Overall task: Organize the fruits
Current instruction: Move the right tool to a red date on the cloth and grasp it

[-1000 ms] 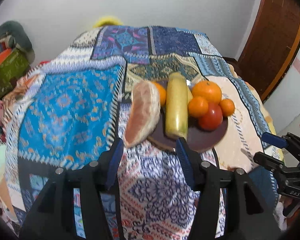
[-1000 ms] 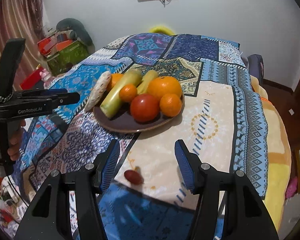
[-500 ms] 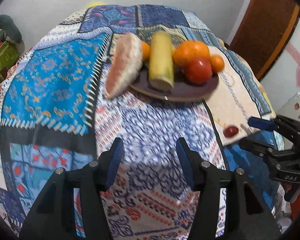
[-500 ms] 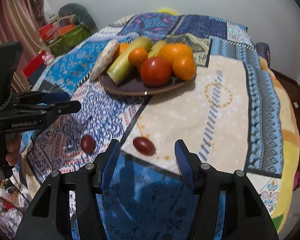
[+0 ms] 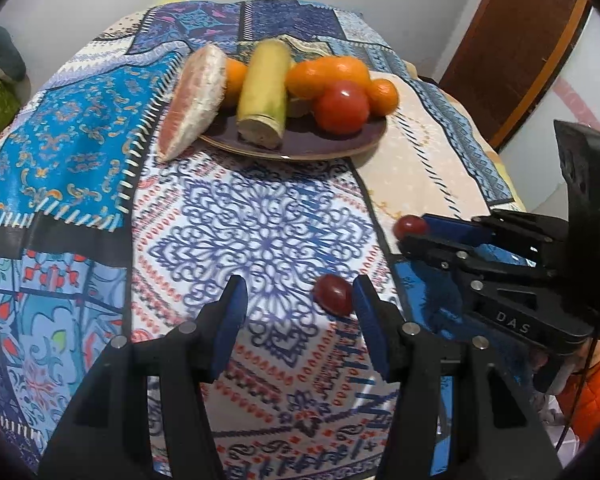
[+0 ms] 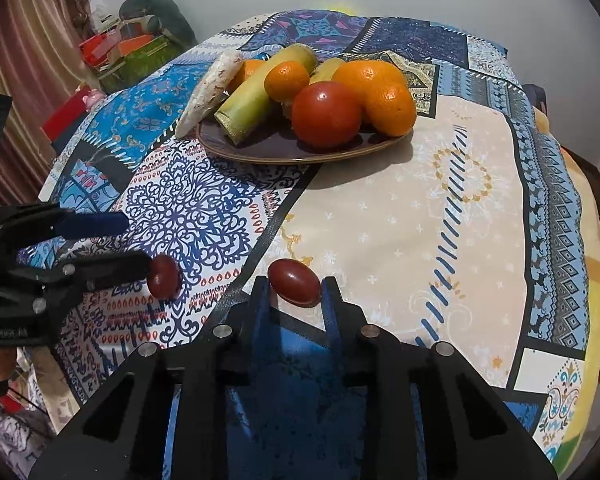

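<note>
Two small dark red oval fruits lie on the patterned cloth near the front. My right gripper is closing on one dark red fruit, its pads against both sides; the same grip shows as right gripper. My left gripper stands open, with the second red fruit just inside its right finger and not pinched. Farther back, a dark purple plate holds a tomato, oranges, a green-yellow stalk piece and a pale pink wedge.
The patterned cloth covers the whole table and drops off at the right and near edges. Boxes and bags are stacked by the wall at far left. A brown door stands at the right.
Both grippers sank toward the near cloth. The right jaws closed onto the red fruit that lay between them. The left gripper came up beside the second red fruit.
</note>
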The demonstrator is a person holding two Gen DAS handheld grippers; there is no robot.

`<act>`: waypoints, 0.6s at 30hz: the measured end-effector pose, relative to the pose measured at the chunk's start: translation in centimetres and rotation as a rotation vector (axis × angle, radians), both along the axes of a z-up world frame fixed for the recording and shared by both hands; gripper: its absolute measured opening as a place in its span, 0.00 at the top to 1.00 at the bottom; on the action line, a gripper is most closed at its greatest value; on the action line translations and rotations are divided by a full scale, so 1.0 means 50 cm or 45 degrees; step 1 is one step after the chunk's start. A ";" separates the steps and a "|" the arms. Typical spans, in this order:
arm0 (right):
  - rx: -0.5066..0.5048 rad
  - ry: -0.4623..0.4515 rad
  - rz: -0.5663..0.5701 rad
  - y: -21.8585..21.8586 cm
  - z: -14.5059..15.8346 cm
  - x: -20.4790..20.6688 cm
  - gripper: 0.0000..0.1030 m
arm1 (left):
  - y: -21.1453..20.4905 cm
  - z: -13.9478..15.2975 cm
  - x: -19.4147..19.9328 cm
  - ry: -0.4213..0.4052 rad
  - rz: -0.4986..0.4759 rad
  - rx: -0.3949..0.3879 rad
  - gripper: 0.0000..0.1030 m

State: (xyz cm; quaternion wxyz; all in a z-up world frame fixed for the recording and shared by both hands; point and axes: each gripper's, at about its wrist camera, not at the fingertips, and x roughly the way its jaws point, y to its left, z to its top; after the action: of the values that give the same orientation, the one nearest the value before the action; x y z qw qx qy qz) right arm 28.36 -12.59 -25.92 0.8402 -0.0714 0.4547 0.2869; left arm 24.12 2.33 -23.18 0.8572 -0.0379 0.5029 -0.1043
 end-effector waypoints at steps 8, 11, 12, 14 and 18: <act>0.037 -0.029 -0.016 -0.016 0.028 -0.011 0.81 | -0.037 -0.018 0.002 0.014 -0.038 0.030 0.51; 0.035 -0.037 -0.015 -0.020 0.035 -0.014 0.81 | -0.042 -0.024 0.005 0.013 -0.030 0.035 0.61; 0.027 -0.033 -0.011 -0.020 0.034 -0.014 0.81 | -0.044 -0.025 0.006 0.009 -0.028 0.035 0.63; 0.017 -0.029 -0.017 -0.021 0.032 -0.017 0.81 | -0.048 -0.026 0.007 0.007 -0.036 0.035 0.75; 0.016 -0.012 -0.013 -0.023 0.026 -0.020 0.78 | -0.048 -0.026 0.009 -0.003 -0.034 0.033 0.76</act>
State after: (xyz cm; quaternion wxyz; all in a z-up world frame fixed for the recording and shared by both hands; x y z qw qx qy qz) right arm 27.38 -13.73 -24.64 0.8441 -0.0652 0.4493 0.2852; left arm 24.55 -0.09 -24.47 0.8568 -0.0202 0.5035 -0.1092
